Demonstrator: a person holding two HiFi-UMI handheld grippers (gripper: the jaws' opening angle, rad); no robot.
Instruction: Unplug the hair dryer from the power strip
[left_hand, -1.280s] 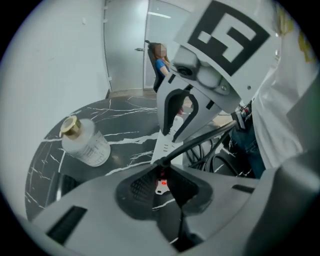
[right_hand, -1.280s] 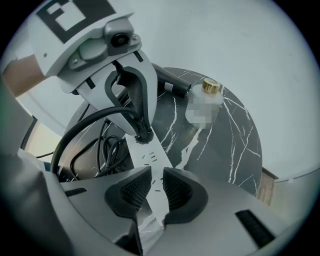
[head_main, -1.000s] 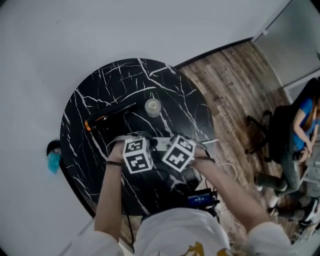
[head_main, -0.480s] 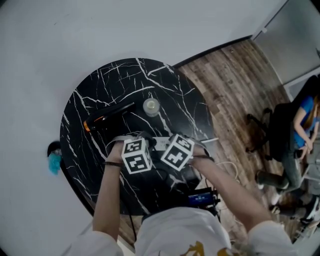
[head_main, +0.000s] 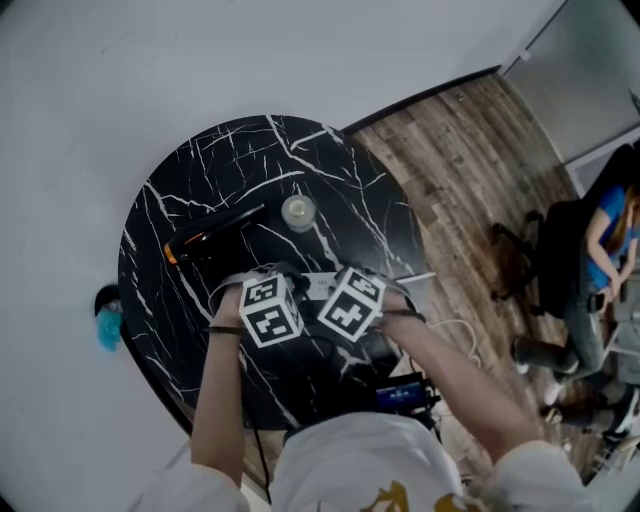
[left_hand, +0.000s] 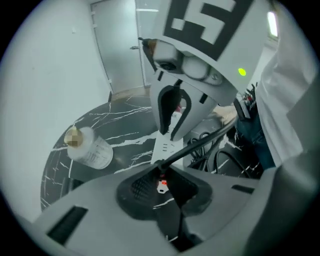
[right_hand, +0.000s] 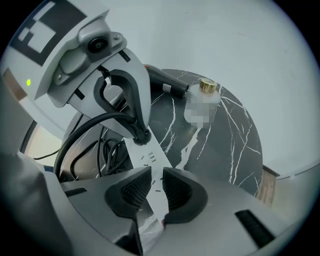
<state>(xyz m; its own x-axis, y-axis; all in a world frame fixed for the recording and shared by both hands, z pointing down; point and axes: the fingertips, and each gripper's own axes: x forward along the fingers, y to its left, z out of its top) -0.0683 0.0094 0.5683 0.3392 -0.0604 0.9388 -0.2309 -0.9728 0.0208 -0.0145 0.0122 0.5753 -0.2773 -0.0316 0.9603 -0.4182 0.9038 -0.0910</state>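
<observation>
A round black worktop veined with white is seen, set against a pale wall and over a wood-plank floor. A dark hair dryer with an orange mark is laid flat towards the left rear. Just to its right a small clear bottle with a gold cap is stood upright. Nearer the front a white power strip is laid flat, with a black plug seated in it. Black cables are coiled on the surface beside the strip, near the front edge.
</observation>
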